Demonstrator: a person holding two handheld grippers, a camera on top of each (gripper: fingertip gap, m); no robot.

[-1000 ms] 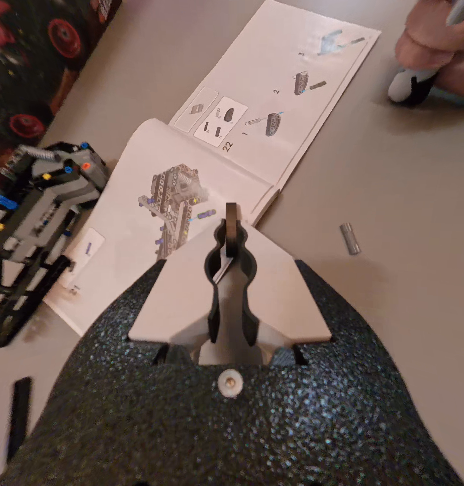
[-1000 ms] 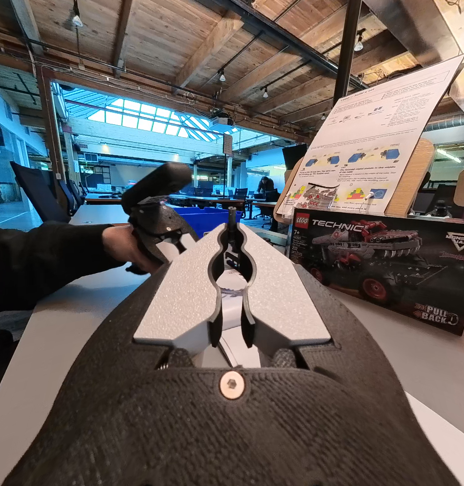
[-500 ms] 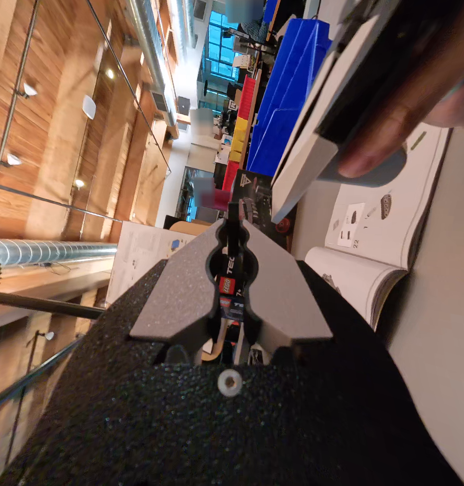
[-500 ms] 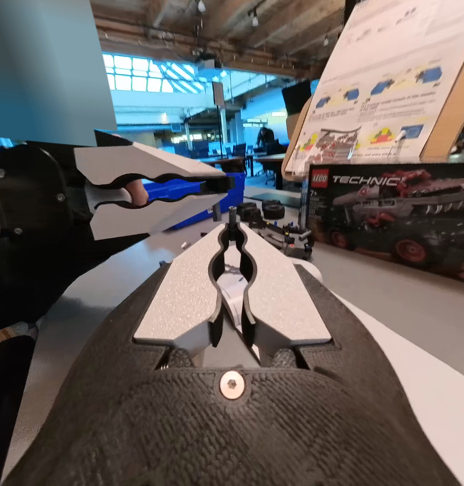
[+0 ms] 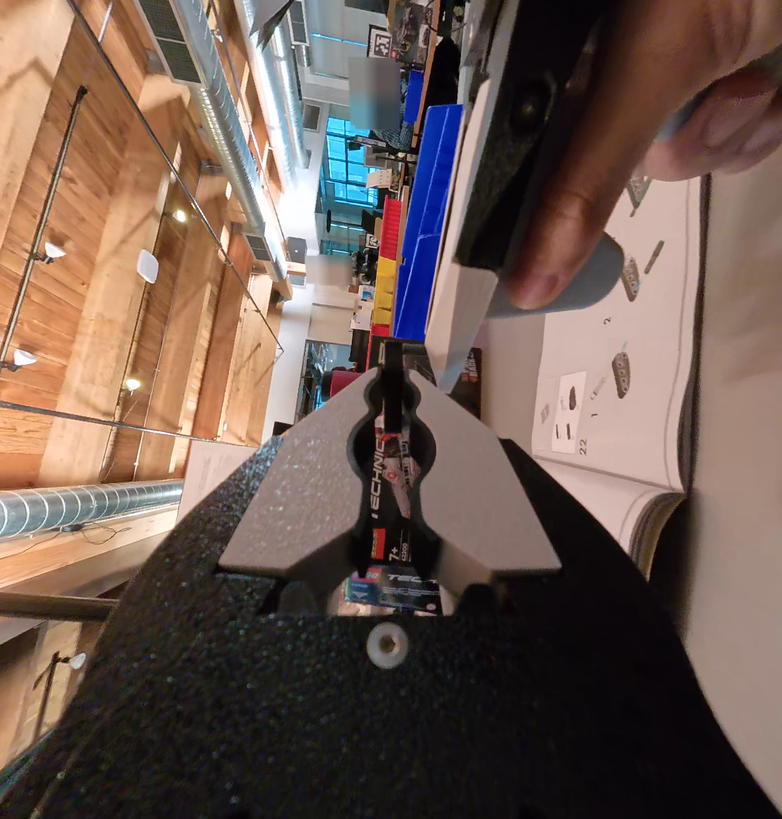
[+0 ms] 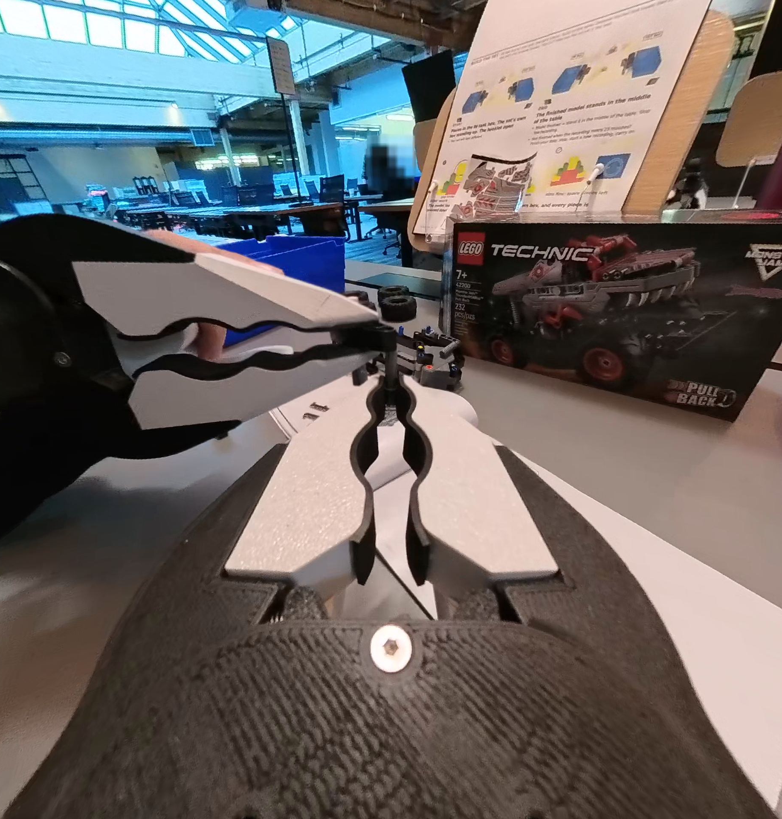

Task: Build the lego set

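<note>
My left gripper (image 5: 391, 382) is rolled on its side and shut on a flat black beam (image 5: 391, 390) that sticks out past its tips. In the right wrist view it (image 6: 358, 339) comes in from the left with the black beam (image 6: 373, 337). My right gripper (image 6: 391, 386) is shut on a thin dark axle (image 6: 391, 365) held upright. The axle's top meets the underside of the beam's end. The right gripper's finger (image 5: 460, 306) and a hand show close by in the left wrist view. The partly built grey and black model (image 6: 431, 359) sits on the table behind.
The open instruction booklet (image 5: 602, 390) lies on the grey table (image 6: 602, 465). The set's box (image 6: 624, 310) stands at the right, with a sheet on a wooden stand (image 6: 557, 111) behind it. Black tyres (image 6: 396, 303) and a blue bin (image 6: 300, 261) are farther back.
My left gripper has lifted off the table, rolled sideways and closed in on the right gripper. The black beam's end now sits over the axle, where before they were apart.
</note>
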